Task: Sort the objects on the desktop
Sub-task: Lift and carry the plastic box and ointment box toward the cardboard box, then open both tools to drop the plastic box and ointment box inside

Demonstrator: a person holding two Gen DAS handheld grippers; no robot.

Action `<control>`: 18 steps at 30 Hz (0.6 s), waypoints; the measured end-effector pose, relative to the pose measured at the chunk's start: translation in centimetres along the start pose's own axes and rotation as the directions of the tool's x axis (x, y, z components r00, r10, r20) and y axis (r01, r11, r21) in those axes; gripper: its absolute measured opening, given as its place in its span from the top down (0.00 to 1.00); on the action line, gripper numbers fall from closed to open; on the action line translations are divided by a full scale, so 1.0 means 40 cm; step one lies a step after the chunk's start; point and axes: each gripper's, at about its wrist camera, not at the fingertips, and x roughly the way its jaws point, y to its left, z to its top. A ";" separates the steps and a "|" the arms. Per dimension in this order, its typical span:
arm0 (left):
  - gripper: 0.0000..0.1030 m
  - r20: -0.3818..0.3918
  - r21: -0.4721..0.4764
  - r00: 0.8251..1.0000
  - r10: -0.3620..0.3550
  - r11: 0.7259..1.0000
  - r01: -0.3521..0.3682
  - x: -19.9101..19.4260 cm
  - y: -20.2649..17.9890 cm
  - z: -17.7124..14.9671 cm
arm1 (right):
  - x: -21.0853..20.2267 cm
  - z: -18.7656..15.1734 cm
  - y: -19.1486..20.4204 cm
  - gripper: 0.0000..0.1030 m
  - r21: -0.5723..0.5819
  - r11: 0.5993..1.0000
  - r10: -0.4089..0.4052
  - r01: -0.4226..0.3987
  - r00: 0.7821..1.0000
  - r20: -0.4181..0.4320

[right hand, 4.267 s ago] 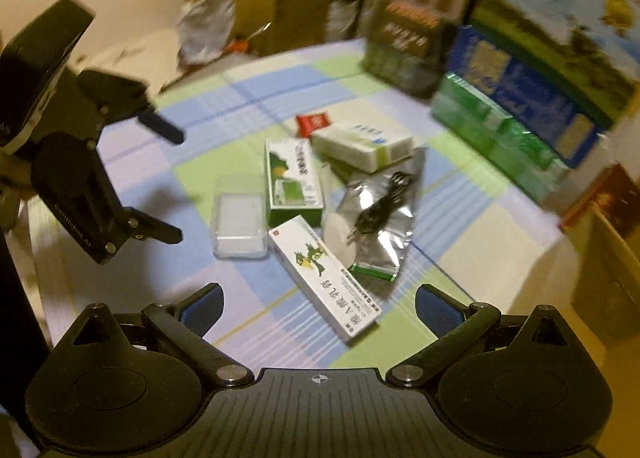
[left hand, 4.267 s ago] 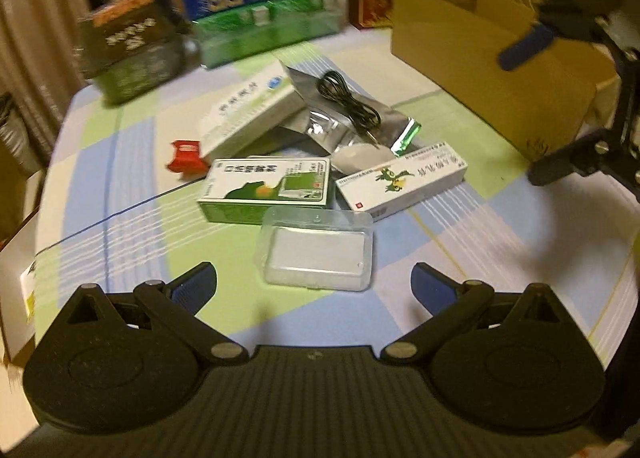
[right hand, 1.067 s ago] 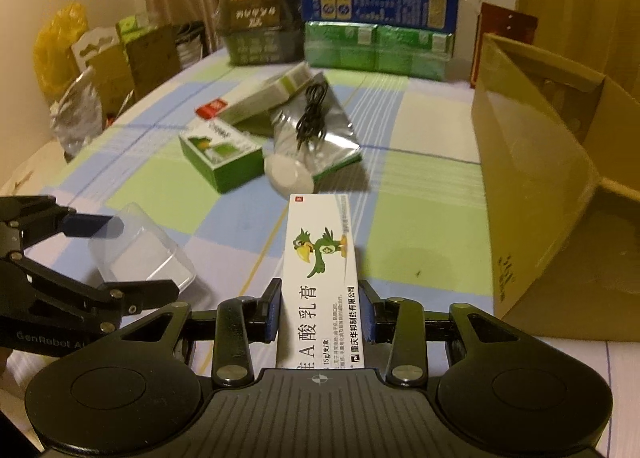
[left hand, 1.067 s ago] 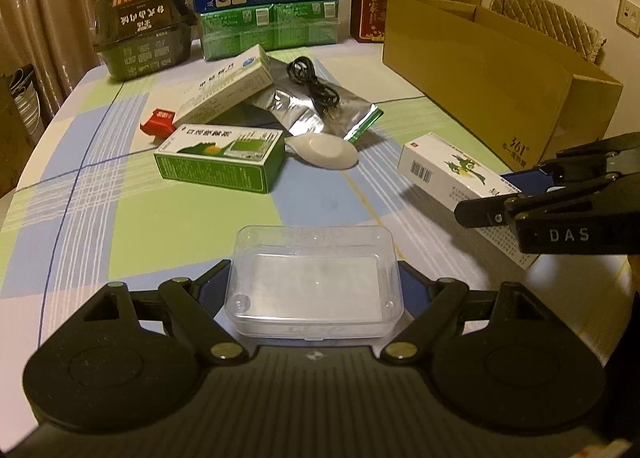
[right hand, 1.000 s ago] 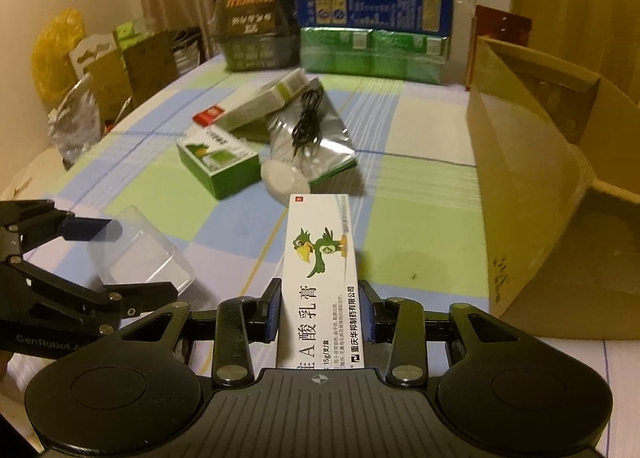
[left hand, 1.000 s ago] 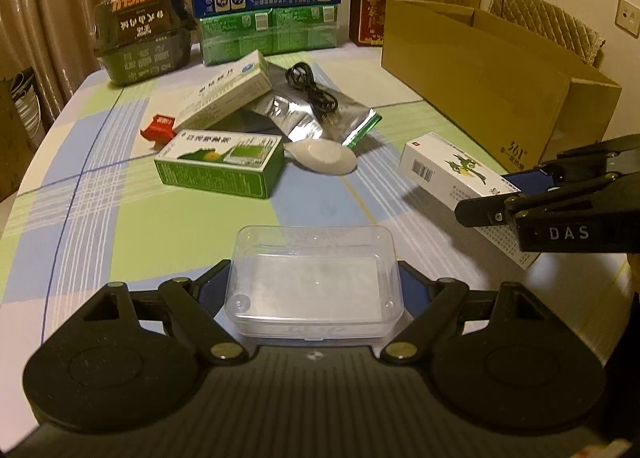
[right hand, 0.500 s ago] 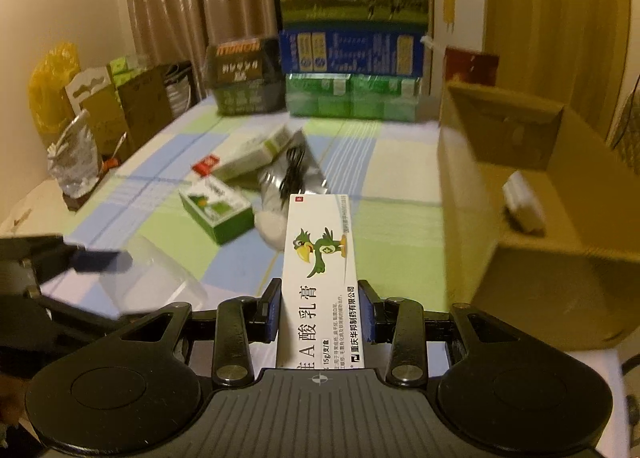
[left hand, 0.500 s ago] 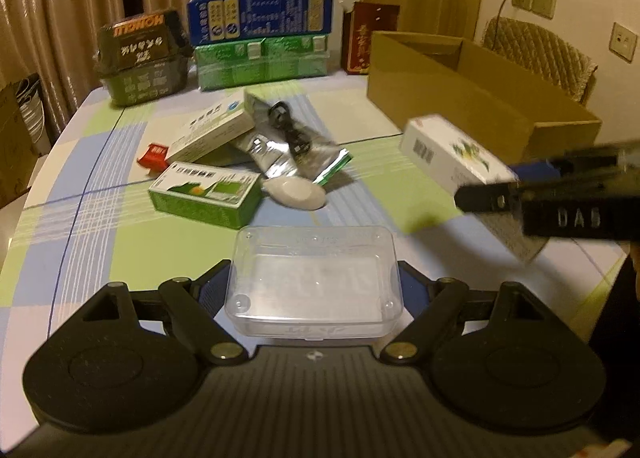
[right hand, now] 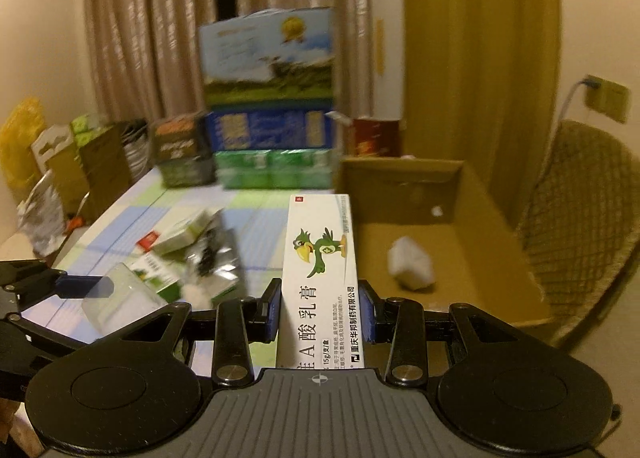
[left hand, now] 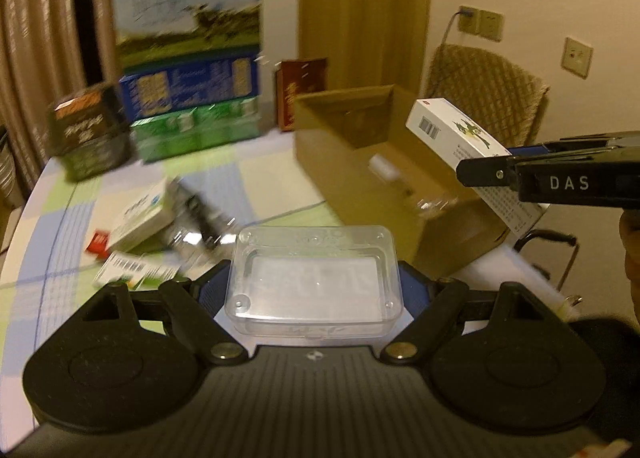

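My left gripper (left hand: 314,290) clamps a clear plastic case (left hand: 313,278) above the checked tablecloth (left hand: 264,162), while my right gripper (right hand: 320,312) pinches a white ointment carton (right hand: 320,274) printed with a green bird, held raised at the near wall of the open cardboard box (right hand: 452,234), where a white crumpled wad (right hand: 412,263) lies inside.

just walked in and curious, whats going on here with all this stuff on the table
A person is tidying a table with a handheld gripper in each hand. The left gripper has its jaws shut on a clear plastic case. The right gripper grips a white medicine box with a green bird, held up near the open cardboard box, which already holds a white wad. More boxes and a foil pouch lie on the tablecloth.
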 end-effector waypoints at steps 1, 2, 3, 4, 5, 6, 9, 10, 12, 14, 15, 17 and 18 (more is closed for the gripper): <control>0.20 0.005 0.008 1.000 -0.008 1.000 0.008 0.005 -0.014 0.017 | -0.005 0.008 -0.025 0.66 0.009 1.000 -0.014 0.014 1.000 0.005; 0.20 0.010 0.013 1.000 -0.018 1.000 0.018 0.014 -0.028 0.032 | -0.010 0.014 -0.049 0.66 0.018 0.999 -0.027 0.027 1.000 0.009; 0.20 0.015 0.018 0.999 -0.030 0.999 0.030 0.022 -0.041 0.050 | -0.014 0.019 -0.072 0.66 0.028 0.999 -0.038 0.038 0.999 0.011; 0.20 0.017 0.024 0.999 -0.040 0.999 0.040 0.033 -0.056 0.069 | -0.017 0.025 -0.096 0.66 0.039 0.998 -0.048 0.047 0.999 0.011; 0.20 0.020 0.032 0.999 -0.049 0.998 0.048 0.044 -0.069 0.086 | -0.017 0.032 -0.119 0.66 0.049 0.997 -0.059 0.059 0.998 0.009; 0.20 0.023 0.041 0.998 -0.058 0.998 0.057 0.056 -0.083 0.101 | -0.016 0.038 -0.141 0.66 0.054 0.996 -0.070 0.070 0.997 0.008; 0.20 0.027 0.064 0.996 -0.083 0.995 0.081 0.098 -0.123 0.146 | -0.003 0.048 -0.197 0.66 0.075 0.993 -0.088 0.088 0.996 -0.004; 0.20 0.028 0.064 0.996 -0.090 0.994 0.088 0.113 -0.131 0.158 | 0.002 0.049 -0.211 0.66 0.077 0.993 -0.092 0.093 0.996 -0.009; 0.20 0.030 0.067 0.994 -0.108 0.992 0.106 0.139 -0.149 0.179 | 0.018 0.052 -0.236 0.66 0.088 0.991 -0.096 0.098 0.995 -0.022; 0.20 0.026 0.077 0.992 -0.123 0.990 0.121 0.169 -0.165 0.196 | 0.034 0.055 -0.257 0.66 0.095 0.990 -0.099 0.102 0.995 -0.032; 0.20 0.024 0.083 0.991 -0.128 0.989 0.126 0.181 -0.171 0.202 | 0.041 0.054 -0.268 0.66 0.098 0.990 -0.101 0.104 0.994 -0.036; 0.20 0.018 0.091 0.990 -0.138 0.987 0.136 0.210 -0.182 0.213 | 0.056 0.055 -0.284 0.66 0.109 0.988 -0.102 0.106 0.994 -0.047; 0.20 0.015 0.092 0.990 -0.142 0.986 0.140 0.223 -0.185 0.218 | 0.059 0.055 -0.292 0.66 0.111 0.988 -0.103 0.108 0.993 -0.052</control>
